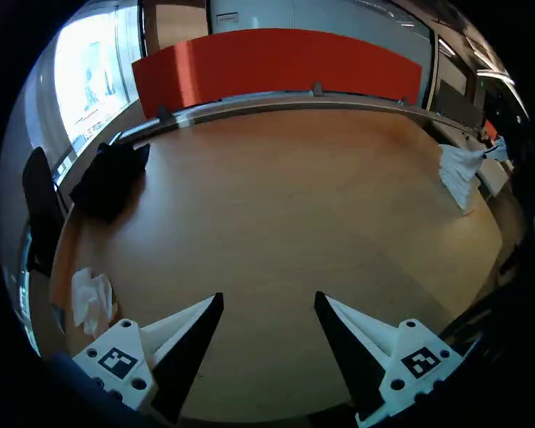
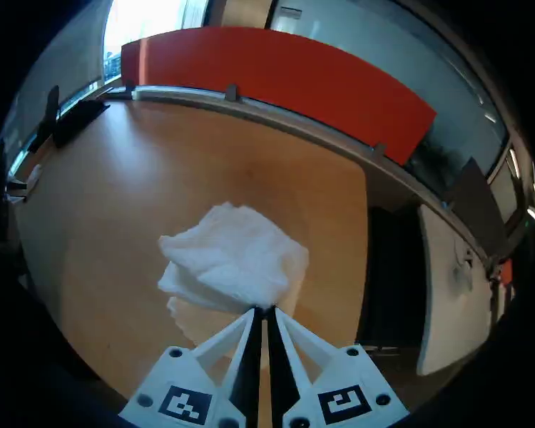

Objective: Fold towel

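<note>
Grasps the towel with the right hand-held gripper, both fingers pressed together on a pinch of white cloth near 6 o'clock in the right gripper view. Carries it bunched and crumpled, lifted over the worktop, not yet spread. Holds the left hand-held gripper released, fingers wide apart with nothing between, low above bare wood. In the left gripper view, hangs well apart at about 2 o'clock as a white bundle near the worktop edge, as far as can be judged.

For the step in hand, probably laying out before the first fold: bring the towel down toward the middle of the worktop, away from the edge. Then look for a free corner with the left hand-held gripper and pinch only one layer, not the whole bunch. Pull the two corners apart gently until flat. Avoid confusing it with the other white cloth at 8 o'clock. Cannot tell which edge is pinched now.
</note>
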Demonstrator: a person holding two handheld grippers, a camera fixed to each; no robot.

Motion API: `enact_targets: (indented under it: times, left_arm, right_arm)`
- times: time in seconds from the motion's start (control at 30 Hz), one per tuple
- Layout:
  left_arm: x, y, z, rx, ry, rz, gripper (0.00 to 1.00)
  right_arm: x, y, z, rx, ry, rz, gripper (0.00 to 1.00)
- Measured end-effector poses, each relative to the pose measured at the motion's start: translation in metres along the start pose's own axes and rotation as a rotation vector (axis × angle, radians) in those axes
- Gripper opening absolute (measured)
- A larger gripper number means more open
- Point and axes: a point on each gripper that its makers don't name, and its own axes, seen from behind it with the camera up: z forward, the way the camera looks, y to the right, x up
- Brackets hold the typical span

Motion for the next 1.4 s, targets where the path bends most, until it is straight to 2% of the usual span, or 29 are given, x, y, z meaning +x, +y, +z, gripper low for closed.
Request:
enact_targets:
  times: [0.23, 0.77, 1.07, 1.27, 1.4]
  left_arm:
    - [-0.004, 0.000, -0.001, 0.005, -0.008, 0.007, 0.95]
    - [-0.006, -0.002, -0.004, 0.017, -0.015, 0.013, 0.95]
    - [-0.007, -0.006, -0.005, 0.023, -0.016, 0.013, 0.94]
    - [-0.005, -0.003, -0.004, 0.019, -0.014, 0.019, 0.95]
    - [-0.005, -0.002, -0.003, 0.016, -0.012, 0.019, 0.95]
  right_arm:
    - [-0.026, 0.003, 0.006, -0.017, -0.037, 0.034, 0.05]
    - [-0.061, 0.008, 0.026, -0.056, -0.100, 0.098, 0.05]
    - [-0.068, 0.005, 0.031, -0.067, -0.092, 0.140, 0.07]
    - [-0.071, 0.003, 0.028, -0.078, -0.084, 0.151, 0.18]
    - [-0.075, 0.002, 0.026, -0.085, -0.087, 0.157, 0.38]
